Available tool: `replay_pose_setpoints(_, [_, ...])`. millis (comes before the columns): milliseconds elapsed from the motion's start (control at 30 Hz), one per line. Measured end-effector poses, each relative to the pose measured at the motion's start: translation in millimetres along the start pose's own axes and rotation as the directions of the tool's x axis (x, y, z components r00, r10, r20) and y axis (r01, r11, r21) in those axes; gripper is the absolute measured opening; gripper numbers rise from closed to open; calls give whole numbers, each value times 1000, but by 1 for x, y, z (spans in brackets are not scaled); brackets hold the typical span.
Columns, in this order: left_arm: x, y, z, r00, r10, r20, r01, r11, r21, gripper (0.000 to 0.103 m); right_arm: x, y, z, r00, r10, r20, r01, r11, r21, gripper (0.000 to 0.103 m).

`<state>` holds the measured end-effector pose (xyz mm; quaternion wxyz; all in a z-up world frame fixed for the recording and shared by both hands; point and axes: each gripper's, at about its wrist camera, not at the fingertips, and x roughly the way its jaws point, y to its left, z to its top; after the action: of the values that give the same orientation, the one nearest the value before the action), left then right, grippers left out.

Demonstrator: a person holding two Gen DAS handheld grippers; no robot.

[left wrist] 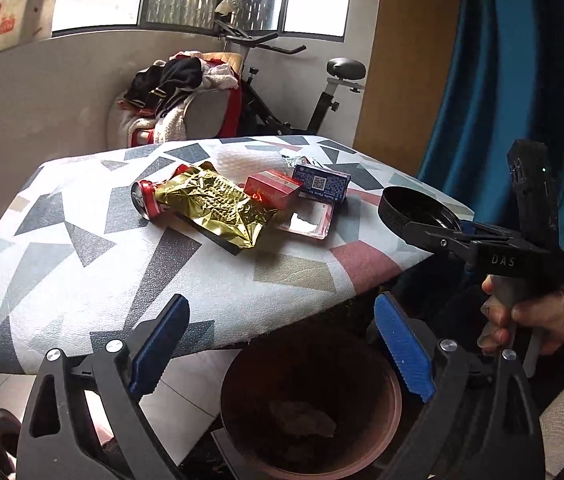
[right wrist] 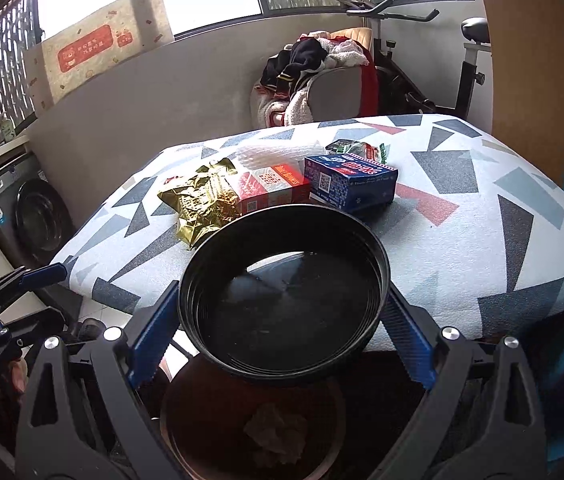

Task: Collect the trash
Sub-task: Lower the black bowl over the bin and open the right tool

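Trash lies on a patterned table (left wrist: pixel 81 280): a gold foil bag (left wrist: pixel 211 204), a red can (left wrist: pixel 146 201) partly under it, a red box (left wrist: pixel 271 192) and a blue box (left wrist: pixel 322 182). They also show in the right wrist view: the gold bag (right wrist: pixel 201 202), red box (right wrist: pixel 271 188) and blue box (right wrist: pixel 350 184). My right gripper (right wrist: pixel 282 312) is shut on a black round lid (right wrist: pixel 284 296), held above a brown bin (right wrist: pixel 249 428) by the table edge. My left gripper (left wrist: pixel 282 348) is open and empty above the bin (left wrist: pixel 310 412), which holds a crumpled wad.
A white foam sheet (right wrist: pixel 277 152) and a small wrapper (right wrist: pixel 358 148) lie behind the boxes. A chair with piled clothes (left wrist: pixel 177 92) and an exercise bike (left wrist: pixel 282 80) stand beyond the table. A blue curtain (left wrist: pixel 502 100) hangs at right. A washing machine (right wrist: pixel 21 216) stands at left.
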<state>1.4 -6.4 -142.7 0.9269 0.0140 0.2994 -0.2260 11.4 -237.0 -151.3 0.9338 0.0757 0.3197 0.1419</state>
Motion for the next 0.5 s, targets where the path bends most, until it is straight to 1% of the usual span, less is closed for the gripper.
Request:
replay_pose_setpoints(133, [-14,15,1,995,85,43,-84,996,-32,97,9,15,-10,999,27,-43,-29,999,-29,93])
replay_pose_setpoints(333, [-26,36,-4,980,184,71,-175,977,-126,97,23,36,-22,993,60,-98,-67,995,-75,93])
replay_pose_setpoints(400, [-26,40,-8,977,203,65,-191,970,-148,97,28,41,-27,990,71,-121,-81,993,-83,93])
replay_pose_setpoints(500, [-23,40,-9,976,215,40,-207,967,-146,97,38,52,-36,983,79,-167,-99,988,-118,93])
